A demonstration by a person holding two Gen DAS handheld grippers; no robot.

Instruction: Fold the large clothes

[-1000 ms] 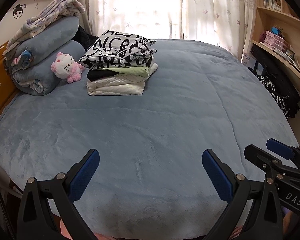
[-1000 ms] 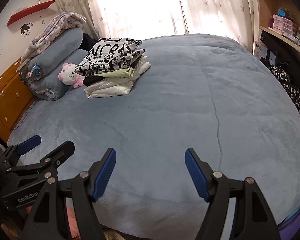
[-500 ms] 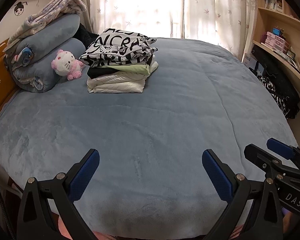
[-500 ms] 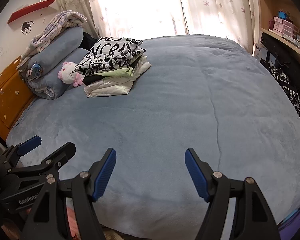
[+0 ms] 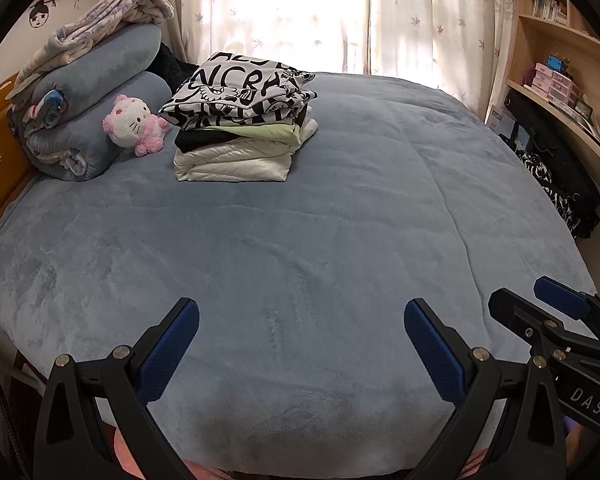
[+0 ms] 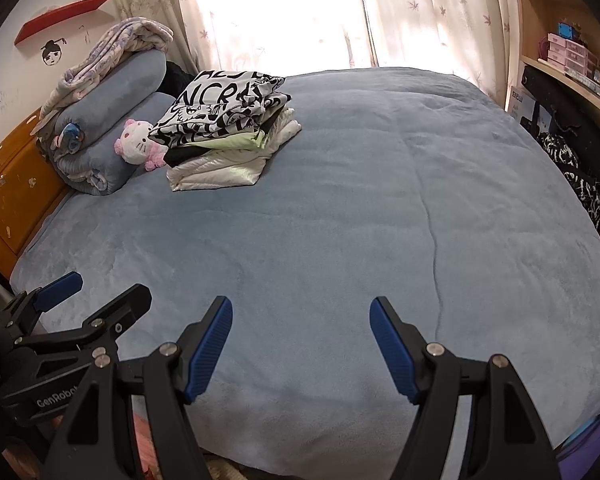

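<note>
Hidden or cut off: the near edge of the bed (image 5: pixel 300 240) runs under the black arms of both tongs; what lies below that edge is only a pinkish blur. A dark item (image 5: pixel 172 68) behind the clothes is mostly covered and cannot be identified.
Left tongs (image 5: pixel 302 344): spread wide, blue pads apart, nothing between them, hovering over the near end of the bed.
Right tongs (image 6: pixel 302 344): also spread wide and holding nothing; seen from the left wrist view they sit just beside the left pair, at the right margin.
Task's thing: a stack of folded clothes (image 5: pixel 240 120) lies on the far left part of the bed, well apart from both tongs. A black-and-white lettered garment (image 6: pixel 220 108) is on top, then a pale green layer and a black one, with a glossy white piece at the bottom.
Beside the stack: a pink and white plush cat (image 5: pixel 134 124), touching or nearly touching the stack's left side, leaning on rolled blue bedding (image 5: pixel 96 92) with a pale patterned blanket (image 5: pixel 112 12) draped over it.
Open room: the blue cover between tongs and stack is bare, with one long crease on the right half.
Edges: an orange headboard (image 6: pixel 16 196) on the left; a dark patterned heap (image 5: pixel 560 192), probably clothing, on the right.
Containers: wooden shelves (image 6: pixel 564 52) at right hold small pink boxes (image 6: pixel 560 50), contents too small to tell.
Backdrop: bright curtains (image 5: pixel 300 8).
</note>
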